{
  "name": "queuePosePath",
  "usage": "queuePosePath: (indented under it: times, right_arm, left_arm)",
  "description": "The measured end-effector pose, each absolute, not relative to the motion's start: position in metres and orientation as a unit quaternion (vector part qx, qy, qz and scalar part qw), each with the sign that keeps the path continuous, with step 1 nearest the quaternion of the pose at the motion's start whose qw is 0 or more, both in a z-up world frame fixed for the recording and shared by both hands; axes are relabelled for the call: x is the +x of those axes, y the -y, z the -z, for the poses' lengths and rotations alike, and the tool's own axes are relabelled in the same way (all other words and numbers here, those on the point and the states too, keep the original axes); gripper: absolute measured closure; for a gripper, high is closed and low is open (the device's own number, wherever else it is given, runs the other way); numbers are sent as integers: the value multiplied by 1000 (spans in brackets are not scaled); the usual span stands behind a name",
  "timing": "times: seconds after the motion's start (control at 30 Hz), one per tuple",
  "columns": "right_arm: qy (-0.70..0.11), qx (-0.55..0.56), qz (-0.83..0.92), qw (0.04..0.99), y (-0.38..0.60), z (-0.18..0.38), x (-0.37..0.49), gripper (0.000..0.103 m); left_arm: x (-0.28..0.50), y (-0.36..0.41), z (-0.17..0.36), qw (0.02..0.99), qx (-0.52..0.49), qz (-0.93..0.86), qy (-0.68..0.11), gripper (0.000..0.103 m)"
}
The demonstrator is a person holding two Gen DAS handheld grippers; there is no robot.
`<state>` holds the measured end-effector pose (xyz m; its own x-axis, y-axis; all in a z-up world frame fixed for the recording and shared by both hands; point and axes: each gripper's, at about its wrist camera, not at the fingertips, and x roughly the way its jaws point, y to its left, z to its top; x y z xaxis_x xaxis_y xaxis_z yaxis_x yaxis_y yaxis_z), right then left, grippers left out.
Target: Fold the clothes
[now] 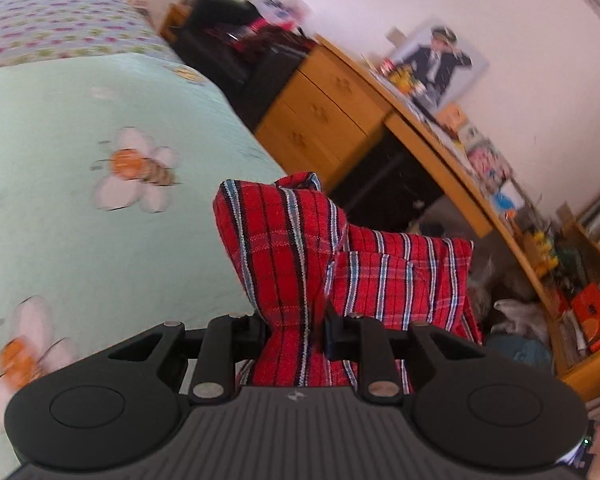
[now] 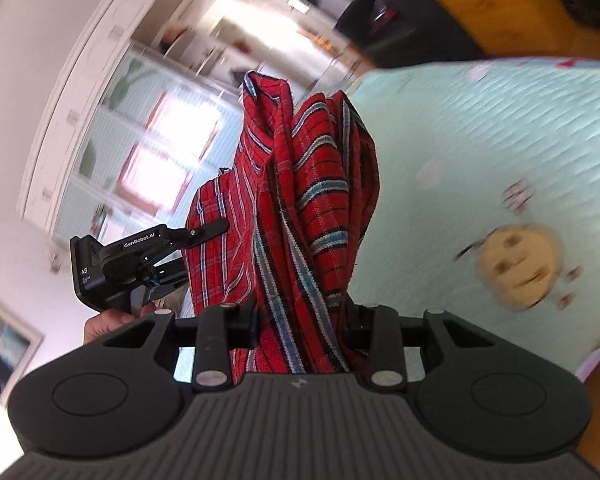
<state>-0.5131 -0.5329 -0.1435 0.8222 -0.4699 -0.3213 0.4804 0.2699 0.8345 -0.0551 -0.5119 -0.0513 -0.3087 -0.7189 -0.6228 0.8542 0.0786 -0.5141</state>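
Observation:
A red plaid shirt (image 1: 288,248) with blue, white and black stripes is lifted in the air beside the bed. My left gripper (image 1: 296,330) is shut on a bunched fold of it, and the cloth rises ahead of the fingers. In the right wrist view the same red plaid shirt (image 2: 312,200) hangs in twisted folds, with my right gripper (image 2: 300,320) shut on it. The left gripper (image 2: 140,264) also shows there at the left, held by a hand (image 2: 100,324), its fingers reaching into the cloth.
A bed with a pale green quilt (image 1: 80,220) printed with flowers and bees lies under and beside the shirt. A wooden desk with drawers (image 1: 332,120) and cluttered shelves (image 1: 580,300) stand to the right. White cabinets (image 2: 112,120) line the far wall.

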Motion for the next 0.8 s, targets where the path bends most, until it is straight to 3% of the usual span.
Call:
queuePosePath:
  times: [0.27, 0.37, 0.47, 0.6, 0.8]
  right_arm:
    - [1, 563, 332, 756, 586, 219, -525, 66]
    - [3, 577, 345, 740, 606, 248, -530, 66]
    - [6, 590, 357, 724, 626, 276, -534, 53]
    - [13, 594, 371, 714, 633, 292, -545, 43]
    - [17, 541, 413, 733, 597, 255, -567, 42]
  left_arm:
    - [-65, 600, 134, 583, 138, 646, -472, 77]
    - [-52, 622, 182, 586, 164, 610, -507, 69]
    - [-42, 624, 217, 598, 174, 587, -517, 60]
    - [-28, 609, 213, 597, 150, 594, -518, 59]
    - [-25, 555, 176, 609, 126, 608, -493, 54]
